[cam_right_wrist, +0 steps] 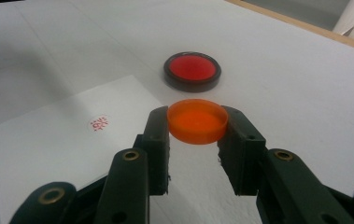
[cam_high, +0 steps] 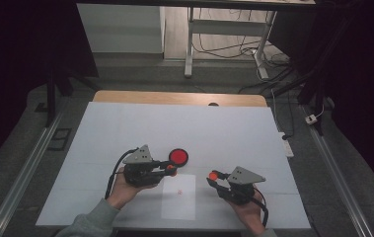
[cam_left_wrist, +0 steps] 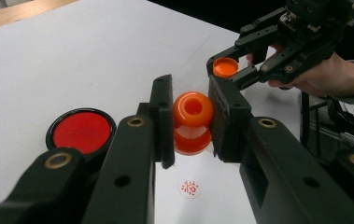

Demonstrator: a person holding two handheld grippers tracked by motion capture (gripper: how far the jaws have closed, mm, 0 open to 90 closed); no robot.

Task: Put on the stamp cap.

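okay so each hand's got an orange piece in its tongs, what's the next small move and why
Probably bring the right tongs with the orange cap across to the orange stamp in the left tongs and line them up. The stamped mark is already on the paper, the stamp is clamped clear of the red ink pad, and the cap is empty, so capping seems next.

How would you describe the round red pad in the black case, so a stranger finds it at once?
Start at the white table cover, then go to the left gripper near its middle. Just beyond its fingers lies the round red ink pad in a black rim. Unlike the orange stamp and orange cap, it lies flat, unheld.
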